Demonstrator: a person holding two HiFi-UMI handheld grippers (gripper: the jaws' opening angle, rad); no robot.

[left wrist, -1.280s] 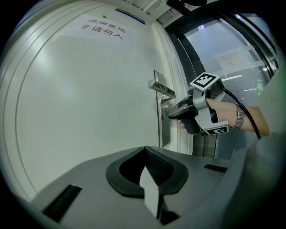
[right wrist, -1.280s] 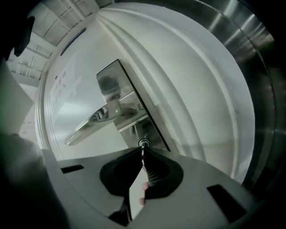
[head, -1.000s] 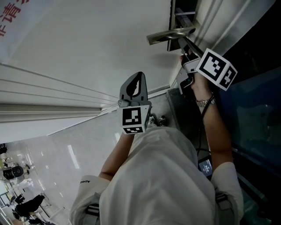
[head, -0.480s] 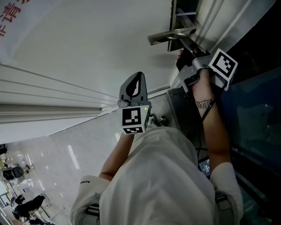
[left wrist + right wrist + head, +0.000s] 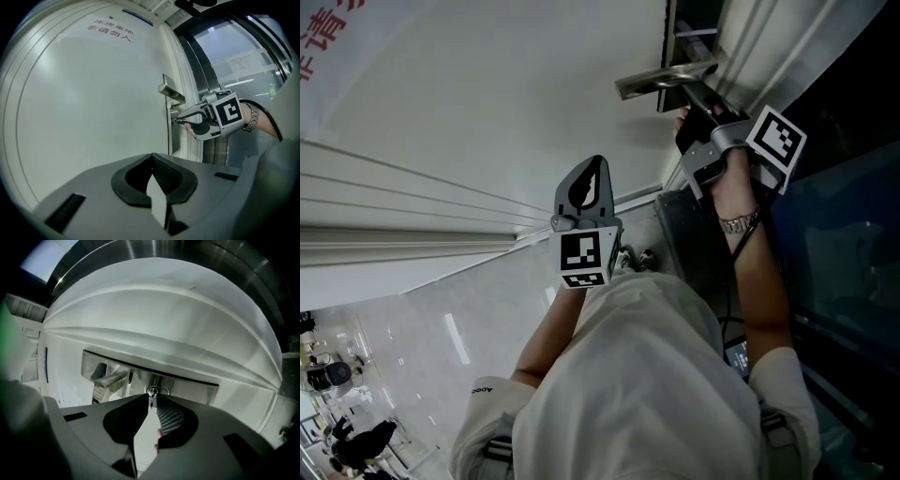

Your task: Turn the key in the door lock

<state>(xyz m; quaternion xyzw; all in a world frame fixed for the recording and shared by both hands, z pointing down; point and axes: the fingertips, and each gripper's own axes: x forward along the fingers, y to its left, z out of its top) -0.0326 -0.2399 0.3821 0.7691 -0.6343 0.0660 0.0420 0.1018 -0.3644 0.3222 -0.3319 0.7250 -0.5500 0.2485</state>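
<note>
The white door (image 5: 487, 103) carries a metal lever handle (image 5: 664, 75) on a steel lock plate (image 5: 187, 380). Just below the handle is the round keyhole (image 5: 153, 391), with a small key (image 5: 152, 402) in it. My right gripper (image 5: 151, 400) is shut on that key, its tips against the cylinder; it also shows beside the plate as the right gripper (image 5: 180, 121) and the right gripper (image 5: 686, 101). My left gripper (image 5: 595, 165) hangs away from the door, shut with nothing in it, seen also as the left gripper (image 5: 152, 157).
A steel door frame (image 5: 212, 70) and a dark glass panel (image 5: 848, 234) stand right of the lock. A sign with red characters (image 5: 111, 32) is high on the door. Glossy floor tiles (image 5: 422, 337) lie below at the left.
The right gripper has rolled about its own axis at the lock, its marker cube swinging round. The left gripper has stayed where it was.
</note>
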